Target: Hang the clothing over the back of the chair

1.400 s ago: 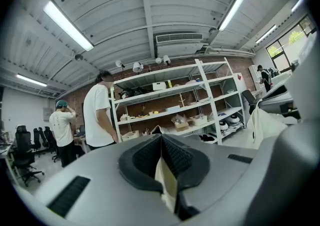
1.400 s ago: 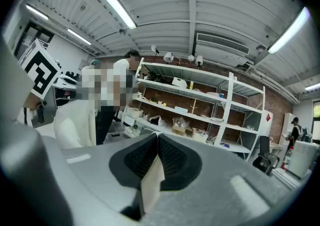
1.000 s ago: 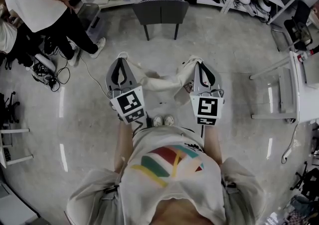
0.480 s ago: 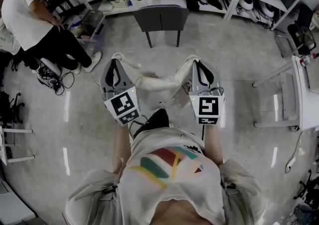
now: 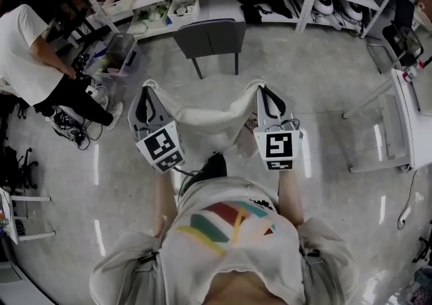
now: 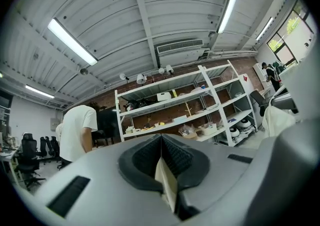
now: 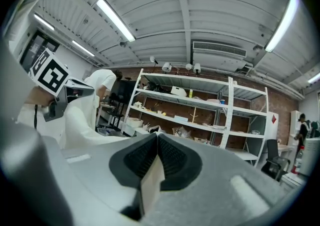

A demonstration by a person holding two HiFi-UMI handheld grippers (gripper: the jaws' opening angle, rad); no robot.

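Clothing held up between two grippers, facing the chair.
The left gripper [image 5: 147,88] and right gripper [image 5: 262,89] each have their jaws pressed together on a thin fold at the clothing's [image 5: 202,121] top edge. It sags between them above the floor, well apart from the chair [image 5: 209,35] ahead. With so little cloth pinched, one edge could slip free, or the hanging part could catch on the seat instead of clearing the back.
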